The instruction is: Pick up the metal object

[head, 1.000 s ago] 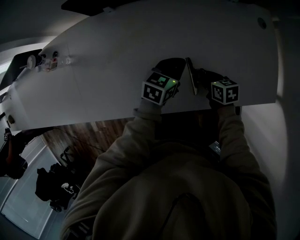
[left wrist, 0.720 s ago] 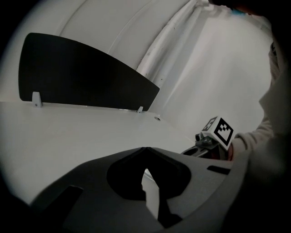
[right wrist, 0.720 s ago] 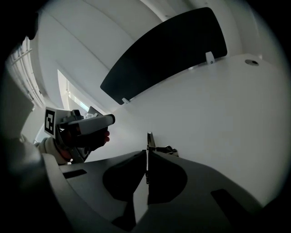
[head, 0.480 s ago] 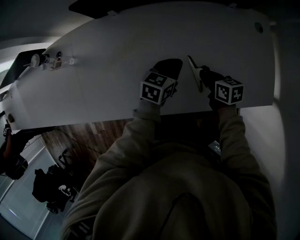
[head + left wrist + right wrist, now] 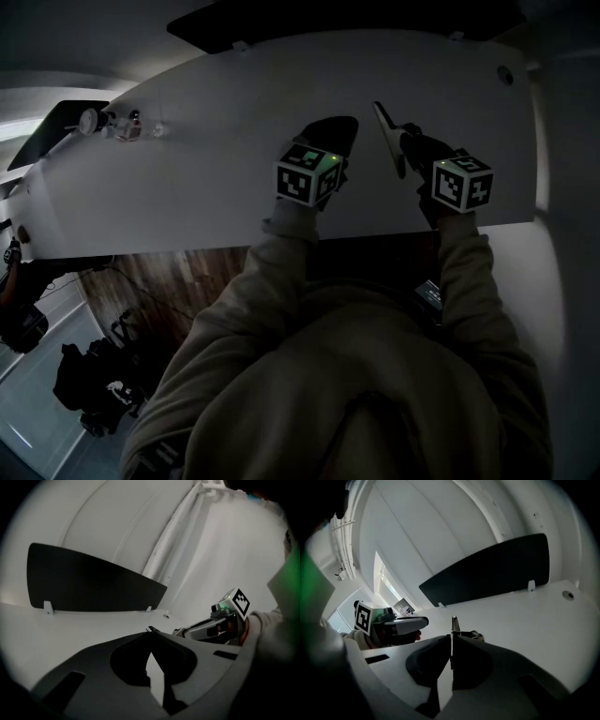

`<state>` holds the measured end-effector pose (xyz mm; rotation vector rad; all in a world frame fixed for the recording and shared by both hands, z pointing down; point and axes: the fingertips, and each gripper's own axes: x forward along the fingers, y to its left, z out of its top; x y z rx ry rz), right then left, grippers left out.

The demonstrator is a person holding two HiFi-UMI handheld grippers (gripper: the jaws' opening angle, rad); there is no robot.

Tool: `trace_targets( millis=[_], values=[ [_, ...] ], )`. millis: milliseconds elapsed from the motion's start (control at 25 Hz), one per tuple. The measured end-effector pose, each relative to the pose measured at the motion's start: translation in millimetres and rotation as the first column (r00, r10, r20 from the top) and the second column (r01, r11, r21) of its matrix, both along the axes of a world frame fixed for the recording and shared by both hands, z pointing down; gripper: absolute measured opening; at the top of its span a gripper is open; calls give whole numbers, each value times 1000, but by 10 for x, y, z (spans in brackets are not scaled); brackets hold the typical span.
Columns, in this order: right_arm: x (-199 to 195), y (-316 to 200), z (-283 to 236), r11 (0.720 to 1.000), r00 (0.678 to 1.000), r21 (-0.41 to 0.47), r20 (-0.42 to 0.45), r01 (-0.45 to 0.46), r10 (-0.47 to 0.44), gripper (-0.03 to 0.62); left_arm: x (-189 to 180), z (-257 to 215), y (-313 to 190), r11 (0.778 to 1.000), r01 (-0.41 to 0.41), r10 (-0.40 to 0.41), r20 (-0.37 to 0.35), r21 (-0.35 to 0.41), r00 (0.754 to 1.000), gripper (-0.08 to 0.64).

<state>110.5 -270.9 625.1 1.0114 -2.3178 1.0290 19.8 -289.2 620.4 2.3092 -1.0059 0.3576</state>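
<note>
Metal first, head view. A thin, flat, grey metal strip (image 5: 386,139) is pinched by the right hand-held gripper (image 5: 405,142) over the white desk (image 5: 216,122), towards its near edge. Only the end nearest the person is gripped, and the long free part reaches away from them.

- Risk, as I judge it: a narrow bite on a slick strip, so a quick swing of the wrist could make it pivot or slide out.
- I cannot tell whether the far tip is clear of the desk. If it is not, it may drag.
- Right forearm is stretched forward, marker cube (image 5: 462,183) uppermost.
- Just beside it on the left is the left hand-held gripper (image 5: 339,127), low over the desk with its sleeve straight behind. It is near enough to knock the strip on a sideways move.

Left gripper view. On the left hand-held gripper (image 5: 149,633) the jaws meet at the tips with nothing between them. Bare desk (image 5: 70,625) lies ahead, and a black panel (image 5: 89,585) stands at the back.

Right gripper view. The right hand-held gripper (image 5: 451,641) is closed flat on the strip (image 5: 453,624), which stands on edge, upright, poking out past the tips. Twisting in the grip looks the likeliest failure.
</note>
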Motion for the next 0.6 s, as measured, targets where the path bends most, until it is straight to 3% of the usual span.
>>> trace_targets(
  millis=[360, 600],
  values=[
    [-169, -510, -1118, 977, 998, 209, -2, 54, -55, 22, -372, -973, -322, 982, 63, -69, 31, 176, 997, 3],
    [-541, -833, -1717, 938, 996, 336, 2, 87, -93, 21, -786, -1442, -564, 956, 116, -125, 18, 268, 992, 3]
  ],
)
